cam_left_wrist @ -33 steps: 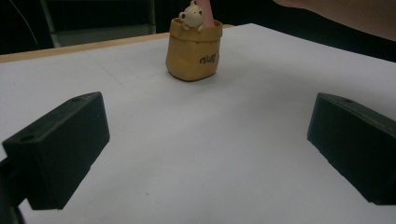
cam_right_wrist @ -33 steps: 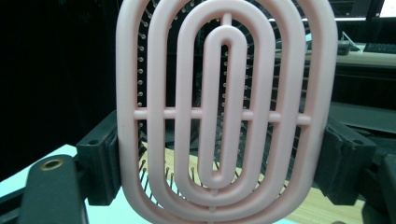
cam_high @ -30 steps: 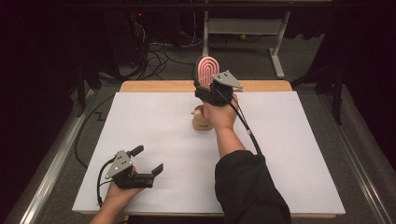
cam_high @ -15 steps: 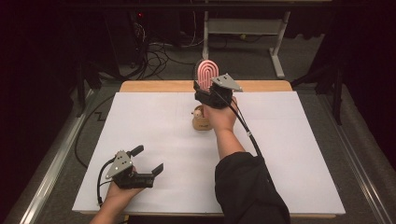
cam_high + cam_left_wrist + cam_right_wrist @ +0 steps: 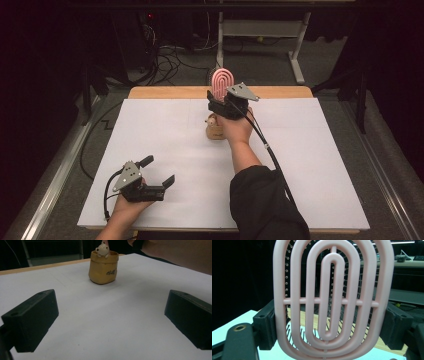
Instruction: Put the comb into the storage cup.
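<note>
Clearly, the right gripper [image 5: 223, 102] held the pink hairbrush [image 5: 220, 83] between its fingers, upright near the far edge of the tabletop [image 5: 320, 150], just above the yellow pot [image 5: 215, 131]. The left gripper [image 5: 159, 171] rested near the front edge, fingers wide apart. If lowered off-centre, the brush could probably tip the pot.

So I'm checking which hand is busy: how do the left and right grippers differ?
The left gripper rests low on the white table, jaws wide open with nothing between them. The right gripper is raised above the yellow holder, jaws shut on the pink vented hairbrush. Both are black and hand-held.
</note>
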`<action>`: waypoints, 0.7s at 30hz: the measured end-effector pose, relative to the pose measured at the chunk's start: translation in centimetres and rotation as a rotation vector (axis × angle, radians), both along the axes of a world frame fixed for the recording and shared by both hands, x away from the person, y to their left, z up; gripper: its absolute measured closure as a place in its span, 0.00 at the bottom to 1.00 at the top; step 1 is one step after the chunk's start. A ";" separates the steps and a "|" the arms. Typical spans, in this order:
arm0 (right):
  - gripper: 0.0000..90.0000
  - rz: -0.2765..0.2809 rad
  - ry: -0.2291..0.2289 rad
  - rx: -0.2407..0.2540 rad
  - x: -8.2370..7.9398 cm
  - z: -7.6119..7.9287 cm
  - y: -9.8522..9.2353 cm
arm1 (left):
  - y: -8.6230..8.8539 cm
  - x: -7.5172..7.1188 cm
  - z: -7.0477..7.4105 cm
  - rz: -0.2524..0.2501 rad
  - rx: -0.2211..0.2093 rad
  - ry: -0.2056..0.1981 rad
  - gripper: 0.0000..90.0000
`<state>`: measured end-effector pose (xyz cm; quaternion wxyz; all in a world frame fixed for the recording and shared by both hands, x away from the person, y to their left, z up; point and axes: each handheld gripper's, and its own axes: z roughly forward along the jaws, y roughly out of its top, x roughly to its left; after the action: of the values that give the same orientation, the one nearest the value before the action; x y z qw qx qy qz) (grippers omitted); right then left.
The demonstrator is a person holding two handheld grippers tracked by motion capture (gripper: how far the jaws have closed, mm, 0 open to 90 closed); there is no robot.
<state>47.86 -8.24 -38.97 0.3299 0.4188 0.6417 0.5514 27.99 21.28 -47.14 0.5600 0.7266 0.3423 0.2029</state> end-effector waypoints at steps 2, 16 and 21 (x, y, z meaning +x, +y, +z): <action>0.22 -0.001 0.004 0.001 -0.1 -0.1 -0.1 | -0.1 0.0 0.0 0.001 -0.004 0.001 0.00; 0.22 -0.020 0.026 0.006 -0.3 -1.1 -0.5 | -0.1 0.1 -0.1 0.000 0.003 0.002 0.00; 0.22 -0.021 0.034 0.007 -0.4 -1.3 -0.6 | -0.1 0.1 -0.1 0.004 0.001 0.002 0.00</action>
<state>47.44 -8.89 -40.31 0.3231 0.4360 0.6408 0.5430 28.13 21.17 -47.23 0.5589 0.7264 0.3442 0.2036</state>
